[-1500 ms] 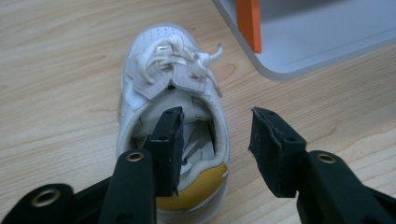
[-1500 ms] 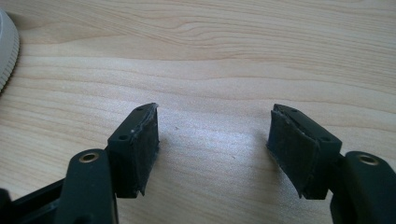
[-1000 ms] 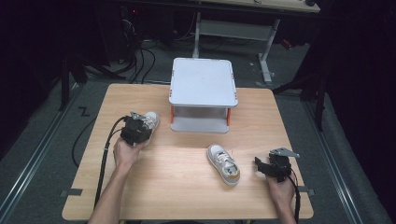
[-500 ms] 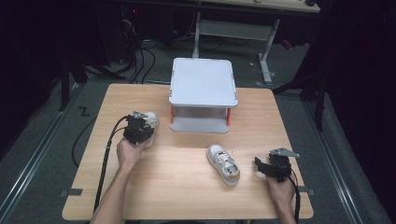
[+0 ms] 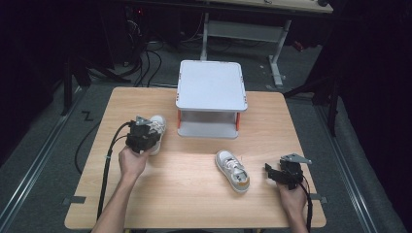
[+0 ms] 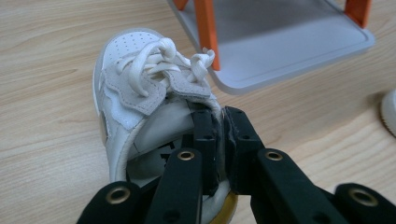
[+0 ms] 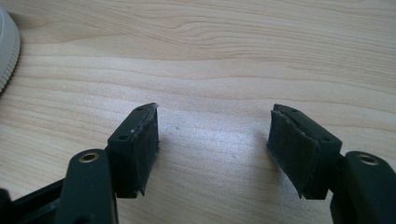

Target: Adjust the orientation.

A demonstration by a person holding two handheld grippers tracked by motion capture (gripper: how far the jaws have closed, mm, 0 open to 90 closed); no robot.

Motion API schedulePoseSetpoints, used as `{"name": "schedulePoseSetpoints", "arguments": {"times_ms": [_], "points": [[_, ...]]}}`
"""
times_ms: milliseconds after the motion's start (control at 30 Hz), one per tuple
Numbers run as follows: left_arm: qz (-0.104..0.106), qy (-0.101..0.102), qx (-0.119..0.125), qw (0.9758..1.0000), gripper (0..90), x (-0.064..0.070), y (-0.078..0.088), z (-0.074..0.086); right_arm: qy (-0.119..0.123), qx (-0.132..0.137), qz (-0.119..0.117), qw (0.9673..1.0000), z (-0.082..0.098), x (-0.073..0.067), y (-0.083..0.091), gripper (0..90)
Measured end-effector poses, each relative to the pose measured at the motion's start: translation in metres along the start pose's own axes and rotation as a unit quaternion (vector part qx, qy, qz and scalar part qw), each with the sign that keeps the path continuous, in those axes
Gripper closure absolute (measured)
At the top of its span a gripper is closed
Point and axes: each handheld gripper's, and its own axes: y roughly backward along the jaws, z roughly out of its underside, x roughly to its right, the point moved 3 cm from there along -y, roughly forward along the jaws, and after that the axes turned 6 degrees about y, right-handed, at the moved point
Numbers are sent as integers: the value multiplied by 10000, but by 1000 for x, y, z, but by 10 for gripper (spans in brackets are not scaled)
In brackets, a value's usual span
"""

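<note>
From the high view I see the bench with a grey two-tier shelf on orange posts standing at its far middle. My left gripper sits just left of that shelf, clamped on a white shoe whose toe points away from me, its long axis running front to back. The shelf's near left post is close beside the shoe. A second shoe lies right of centre, slanted, apart from my right gripper near the right edge.

In the left gripper view my fingers have just been closing and now pinch the shoe's heel collar, one finger inside, one outside. Laces and toe lead away towards the shelf's lower tray and its orange post.

In the right gripper view my fingers stand wide with bare wood between them; the second shoe's sole edges in at the left.
</note>
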Motion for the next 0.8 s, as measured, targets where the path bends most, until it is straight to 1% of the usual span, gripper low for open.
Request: {"name": "schedulePoseSetpoints", "arguments": {"times_ms": [33, 167, 267, 433, 500, 567, 600, 667, 733, 767, 800], "points": [[0, 0, 0, 10000, 844, 0, 0, 0, 0, 0, 0, 10000, 0, 0, 0, 338], [91, -45, 4, 9999, 844, 13, 10, 4, 2, 0, 0, 10000, 0, 0, 0, 338], [150, -143, -23, 9998, 844, 26, 17, 6, 2, 0, 1, 10000, 0, 0, 0, 337], [257, -205, -22, 9995, 845, 46, 22, 13, 2, -6, -6, 10000, 0, 0, 0, 337], [246, -281, -67, 9993, 844, 54, 22, 15, 1, -6, -5, 10000, 0, 0, 0, 337], [195, -463, -39, 9987, 841, 62, 20, 18, 10, -5, -10, 10000, 0, 0, 0, 337], [206, -510, -25, 9985, 841, 65, 19, 19, 15, -3, -10, 10000, 0, 0, 0, 337], [265, -510, -25, 9983, 842, 71, 16, 22, 27, 3, -24, 10000, 0, 0, 0, 337], [352, -465, -51, 9983, 839, 76, 13, 24, 26, 2, -30, 10000, 0, -1, 0, 337], [421, -459, -86, 9980, 838, 81, 9, 27, 28, 3, -35, 10000, 0, -1, 0, 337], [421, -459, -86, 9980, 838, 81, 9, 27, 29, 2, -32, 10000, 0, -1, 0, 337]]}}
